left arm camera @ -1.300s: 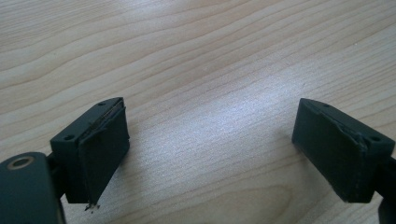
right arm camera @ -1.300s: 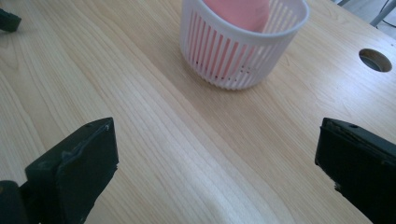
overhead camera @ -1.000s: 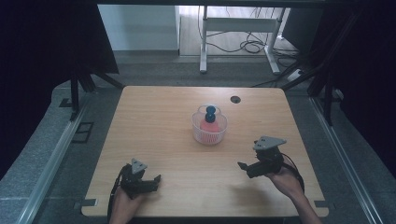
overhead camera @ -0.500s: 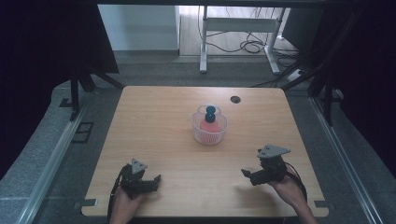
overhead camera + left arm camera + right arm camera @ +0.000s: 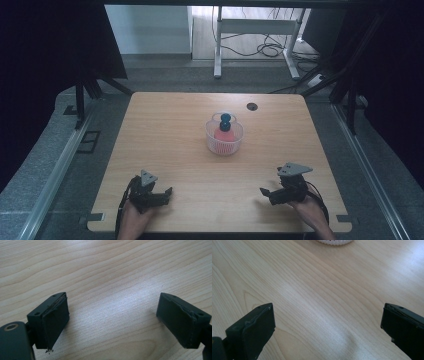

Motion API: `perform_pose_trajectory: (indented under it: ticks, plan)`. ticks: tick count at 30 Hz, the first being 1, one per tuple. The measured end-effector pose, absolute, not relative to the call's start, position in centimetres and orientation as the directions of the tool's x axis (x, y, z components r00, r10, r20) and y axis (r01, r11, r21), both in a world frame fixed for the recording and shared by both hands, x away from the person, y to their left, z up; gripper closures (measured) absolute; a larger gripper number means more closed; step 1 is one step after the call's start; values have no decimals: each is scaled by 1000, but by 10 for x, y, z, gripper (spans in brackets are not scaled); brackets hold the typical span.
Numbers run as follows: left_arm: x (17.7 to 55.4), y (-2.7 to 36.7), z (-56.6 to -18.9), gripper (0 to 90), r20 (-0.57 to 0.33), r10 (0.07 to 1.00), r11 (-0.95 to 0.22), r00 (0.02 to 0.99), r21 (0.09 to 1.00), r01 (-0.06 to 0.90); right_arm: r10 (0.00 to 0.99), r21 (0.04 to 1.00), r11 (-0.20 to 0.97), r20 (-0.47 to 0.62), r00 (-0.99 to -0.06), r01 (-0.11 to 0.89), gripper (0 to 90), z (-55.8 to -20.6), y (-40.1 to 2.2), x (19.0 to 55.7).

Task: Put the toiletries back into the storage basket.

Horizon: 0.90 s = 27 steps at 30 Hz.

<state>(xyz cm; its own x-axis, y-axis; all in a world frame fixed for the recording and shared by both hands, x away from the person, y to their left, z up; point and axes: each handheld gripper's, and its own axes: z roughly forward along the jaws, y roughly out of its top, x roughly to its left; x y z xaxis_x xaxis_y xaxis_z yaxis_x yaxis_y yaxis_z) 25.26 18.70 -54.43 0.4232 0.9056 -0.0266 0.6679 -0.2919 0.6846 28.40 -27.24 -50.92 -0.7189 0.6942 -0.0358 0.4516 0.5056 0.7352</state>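
From the right gripper view the white basket is sliced off by the top edge, just a sliver of rim showing. In the high view whatever sits inside it, something red under a blue knob, is too small to name, and both forearms run off the bottom

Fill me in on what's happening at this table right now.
A person sits at a wooden table with a two-jaw gripper in each hand, both low near the front edge. The left gripper and the right gripper are both open and hold nothing; bare wood lies between their jaws. Mid-table stands a small white basket, holding a red object with a blue knob-like top. Neither gripper is near it. A dark round hole sits toward the far edge.
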Motion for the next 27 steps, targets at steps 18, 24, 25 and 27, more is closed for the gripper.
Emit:
perform_pose_trajectory:
  ticks: [18,24,25,27]
  plan:
    - [252,187,-544,106,-28,907,-289,421,685,669,699,719,490,13,-715,492,0,-538,-277,280]
    - [252,187,-544,106,-28,907,-289,420,685,669,693,702,514,-2,-721,492,0,-543,-276,279]
    - [252,187,-544,106,-27,907,-289,420,685,669,692,701,516,-4,-722,491,0,-543,-276,279]
    - [252,187,-544,105,-28,907,-288,419,684,670,691,700,517,-2,-723,493,0,-543,-276,279]
